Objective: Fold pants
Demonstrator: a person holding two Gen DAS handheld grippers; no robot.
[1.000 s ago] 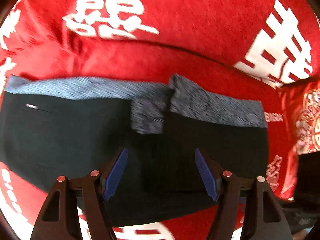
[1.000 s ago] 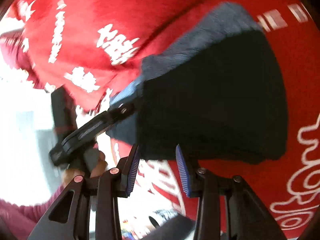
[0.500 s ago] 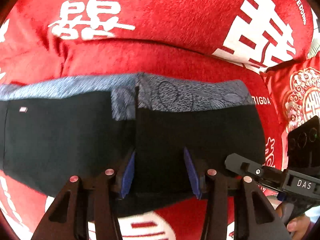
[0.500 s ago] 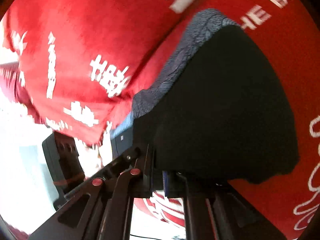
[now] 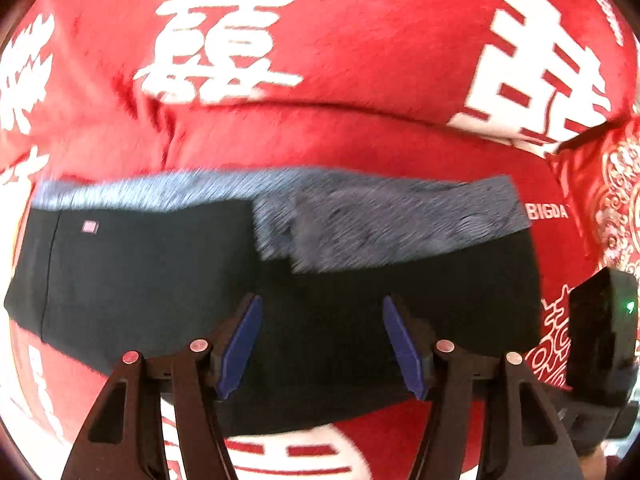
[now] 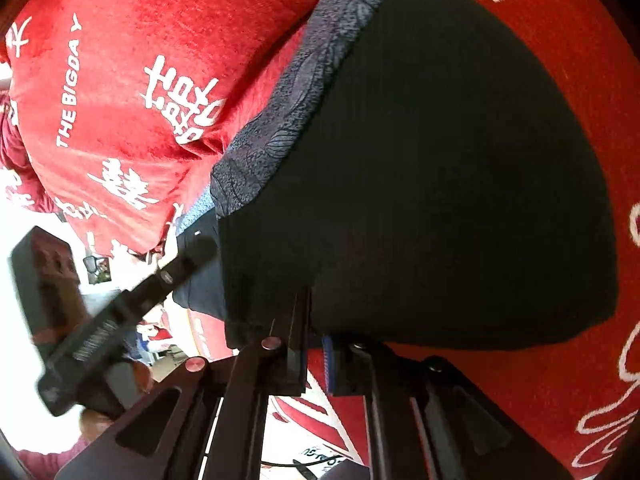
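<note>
Two grippers work over the black pants [image 5: 160, 280], which lie folded across a red blanket [image 5: 320, 40] printed with white characters. The pants' grey patterned waistband [image 5: 380, 220] runs along the far edge, its layers overlapping near the middle. The left gripper [image 5: 322, 340] hovers above the dark cloth with its blue-padded fingers [image 5: 240, 340] spread wide, holding nothing. The right gripper [image 6: 316, 348] has its fingers pressed together on the near edge of the folded pants [image 6: 440, 180], pinching the fabric. In the right wrist view the left gripper's black body [image 6: 120, 312] shows at the left, beside the cloth.
</note>
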